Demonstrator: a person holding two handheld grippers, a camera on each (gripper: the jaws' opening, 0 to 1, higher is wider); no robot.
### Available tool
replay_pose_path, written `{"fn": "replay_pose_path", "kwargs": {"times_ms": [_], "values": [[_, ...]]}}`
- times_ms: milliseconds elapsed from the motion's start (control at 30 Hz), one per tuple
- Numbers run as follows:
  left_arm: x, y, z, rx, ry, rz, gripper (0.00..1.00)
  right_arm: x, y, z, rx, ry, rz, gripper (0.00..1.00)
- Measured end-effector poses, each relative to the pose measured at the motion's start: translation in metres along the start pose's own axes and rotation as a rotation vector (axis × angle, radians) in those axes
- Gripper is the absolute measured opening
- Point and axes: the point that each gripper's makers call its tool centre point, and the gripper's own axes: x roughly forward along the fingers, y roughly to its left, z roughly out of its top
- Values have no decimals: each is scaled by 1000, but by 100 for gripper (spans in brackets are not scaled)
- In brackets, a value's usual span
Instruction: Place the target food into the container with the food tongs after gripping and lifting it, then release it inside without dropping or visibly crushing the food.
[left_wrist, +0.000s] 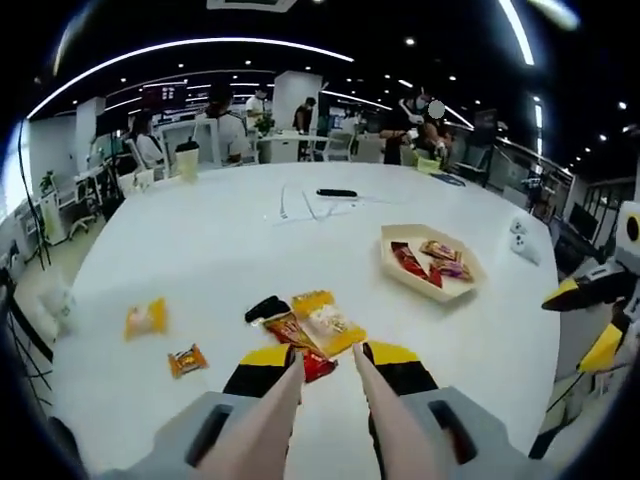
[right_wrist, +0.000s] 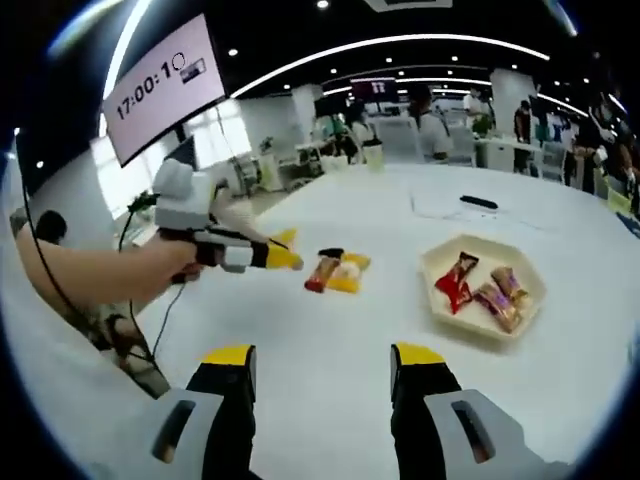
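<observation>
Pale food tongs (left_wrist: 270, 420) run forward between the black, yellow-tipped jaws of my left gripper (left_wrist: 330, 357), which is shut on them. The tong tips stand apart on either side of the near end of a snack pile: a yellow packet (left_wrist: 325, 322), an orange-brown packet (left_wrist: 285, 328) and a red packet (left_wrist: 318, 367). A beige hexagonal tray (left_wrist: 408, 238) holding several red and brown packets sits to the right. In the right gripper view, my right gripper (right_wrist: 322, 360) is open and holds nothing, with the tray (right_wrist: 440, 262) ahead to the right and a hand holding the left gripper (right_wrist: 225, 248) near the pile (right_wrist: 340, 270).
A black item (left_wrist: 266, 308) lies by the pile. Two loose orange packets (left_wrist: 146, 318) (left_wrist: 187, 360) lie to the left. Far across the white table are a black pen-like object (left_wrist: 336, 192), papers and a cup (left_wrist: 187, 160). People sit beyond. The right gripper (left_wrist: 590, 290) shows at the right edge.
</observation>
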Motion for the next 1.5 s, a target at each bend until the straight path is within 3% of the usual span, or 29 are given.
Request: {"fn": "replay_pose_path", "kwargs": {"times_ms": [233, 400, 733, 1067, 1500], "values": [[3, 2, 1, -38, -5, 19, 26, 2, -11, 5, -12, 7, 4, 54], [1, -2, -3, -21, 9, 24, 26, 4, -26, 8, 13, -7, -4, 54], [8, 6, -7, -61, 22, 45, 27, 15, -28, 10, 28, -3, 30, 54], [31, 9, -2, -89, 34, 90, 27, 16, -43, 7, 93, 7, 32, 53], [65, 29, -7, -107, 53, 190, 27, 22, -31, -2, 98, 99, 75, 52]]}}
